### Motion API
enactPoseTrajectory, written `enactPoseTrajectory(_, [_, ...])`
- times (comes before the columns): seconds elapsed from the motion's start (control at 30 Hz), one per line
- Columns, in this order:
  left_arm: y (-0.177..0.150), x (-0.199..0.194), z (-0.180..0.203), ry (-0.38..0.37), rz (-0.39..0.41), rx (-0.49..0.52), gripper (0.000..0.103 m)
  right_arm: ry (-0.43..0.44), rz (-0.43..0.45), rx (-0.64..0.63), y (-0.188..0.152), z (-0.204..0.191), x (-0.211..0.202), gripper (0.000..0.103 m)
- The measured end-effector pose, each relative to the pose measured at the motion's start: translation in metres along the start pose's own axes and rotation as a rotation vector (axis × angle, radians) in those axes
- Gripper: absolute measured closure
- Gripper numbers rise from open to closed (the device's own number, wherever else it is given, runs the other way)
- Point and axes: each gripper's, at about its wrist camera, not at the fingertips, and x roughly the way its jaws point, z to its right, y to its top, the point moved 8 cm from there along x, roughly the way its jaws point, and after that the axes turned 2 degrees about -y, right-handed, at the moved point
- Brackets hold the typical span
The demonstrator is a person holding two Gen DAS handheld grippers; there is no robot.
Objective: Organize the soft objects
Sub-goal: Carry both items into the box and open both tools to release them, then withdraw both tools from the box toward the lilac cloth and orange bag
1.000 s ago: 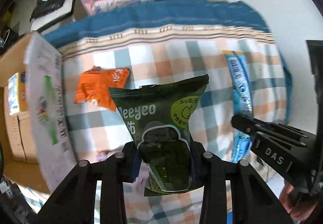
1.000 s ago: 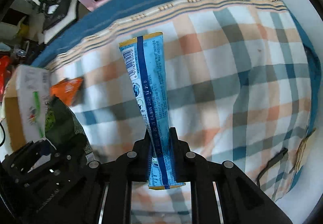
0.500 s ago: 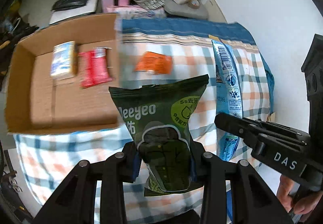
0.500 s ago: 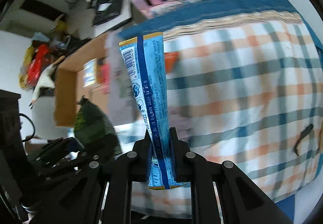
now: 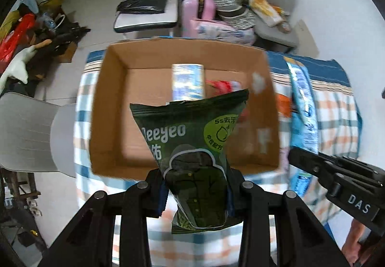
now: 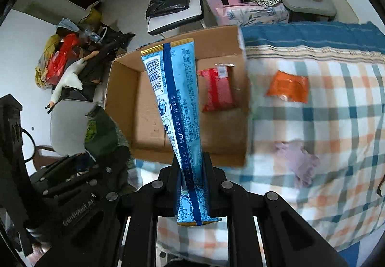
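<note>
The left gripper (image 5: 196,186) clamps a green packet (image 5: 192,146) above the cardboard box (image 5: 105,122), which holds a red packet (image 6: 217,89) and a pale pack (image 5: 188,81). The right gripper (image 6: 191,176) pinches a blue packet (image 6: 178,101).

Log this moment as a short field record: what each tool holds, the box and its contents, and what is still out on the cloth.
left tool: shut on dark green plastic packet
right tool: shut on long light-blue plastic packet
container: open brown cardboard box on checked tablecloth
in box: red wrapped packet; pale blue-and-yellow packet
on cloth, outside box: orange packet; pale purple crumpled item
</note>
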Motion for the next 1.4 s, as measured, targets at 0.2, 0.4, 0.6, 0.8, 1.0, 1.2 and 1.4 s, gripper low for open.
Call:
enactPoseTrajectory(0.2, [0.032,0.039,-0.053,0.036,-0.056,-0.021,0.070,-0.049,-0.028,0.046,0.031,-0.017,0.047,0.087])
enactPoseTrajectory(0.4, [0.061,0.090,-0.076,0.052,-0.129,-0.020,0.070,-0.114,-0.066,0.079,0.059,-0.011,0.095,0.087])
enactPoseTrajectory(0.6, [0.080,0.133,-0.087,0.053,-0.191,-0.010,0.070,-0.174,-0.103,0.091,0.077,-0.006,0.133,0.087])
enactPoseTrajectory(0.8, [0.090,0.161,-0.093,0.078,-0.225,0.007,0.068,-0.219,-0.120,0.101,0.093,0.004,0.161,0.087])
enactPoseTrajectory(1.0, [0.098,0.175,-0.100,0.090,-0.245,-0.011,0.067,-0.244,-0.157,0.105,0.102,0.010,0.187,0.082])
enactPoseTrajectory(1.2, [0.106,0.164,-0.105,0.068,-0.216,-0.035,0.044,-0.234,-0.144,0.086,0.101,0.008,0.185,0.038])
enactPoseTrajectory(1.4, [0.103,0.140,-0.108,0.062,-0.169,-0.044,0.012,-0.239,-0.152,0.070,0.095,0.003,0.173,0.020])
